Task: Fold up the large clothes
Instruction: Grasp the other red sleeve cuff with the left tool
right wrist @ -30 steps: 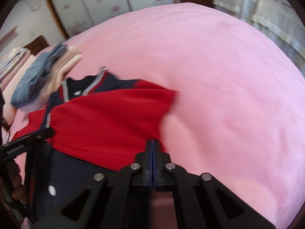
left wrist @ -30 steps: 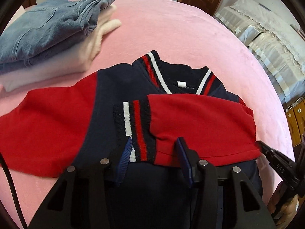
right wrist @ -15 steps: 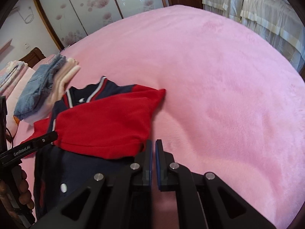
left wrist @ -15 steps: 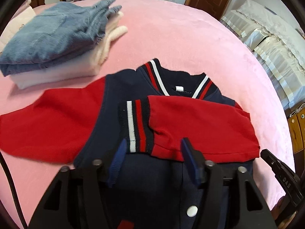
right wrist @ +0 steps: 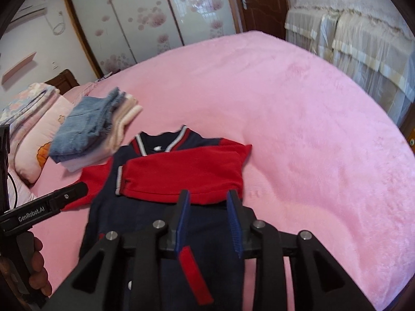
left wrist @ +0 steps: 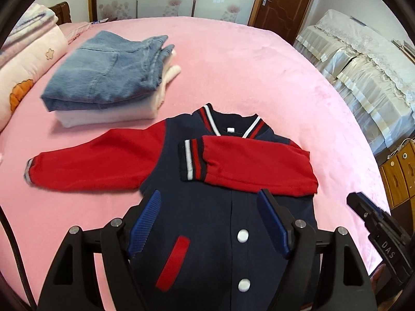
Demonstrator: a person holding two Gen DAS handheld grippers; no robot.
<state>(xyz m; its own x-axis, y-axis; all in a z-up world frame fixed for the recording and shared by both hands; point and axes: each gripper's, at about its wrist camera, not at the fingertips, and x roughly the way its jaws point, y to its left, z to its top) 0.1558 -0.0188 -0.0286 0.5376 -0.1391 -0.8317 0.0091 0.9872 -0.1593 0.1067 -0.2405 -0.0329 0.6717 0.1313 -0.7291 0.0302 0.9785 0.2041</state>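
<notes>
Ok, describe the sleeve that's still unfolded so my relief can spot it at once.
On the pink bed lies a navy jacket beside a stack topped by folded jeans. The unfolded sleeve stretches flat toward that stack's side; the other red sleeve lies across the chest.

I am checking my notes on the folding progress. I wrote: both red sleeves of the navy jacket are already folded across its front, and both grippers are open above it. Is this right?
Not quite. Only one sleeve lies folded across the jacket; the other sleeve is spread out on the pink bed, as the left wrist view shows. The left gripper and the right gripper are open.
</notes>
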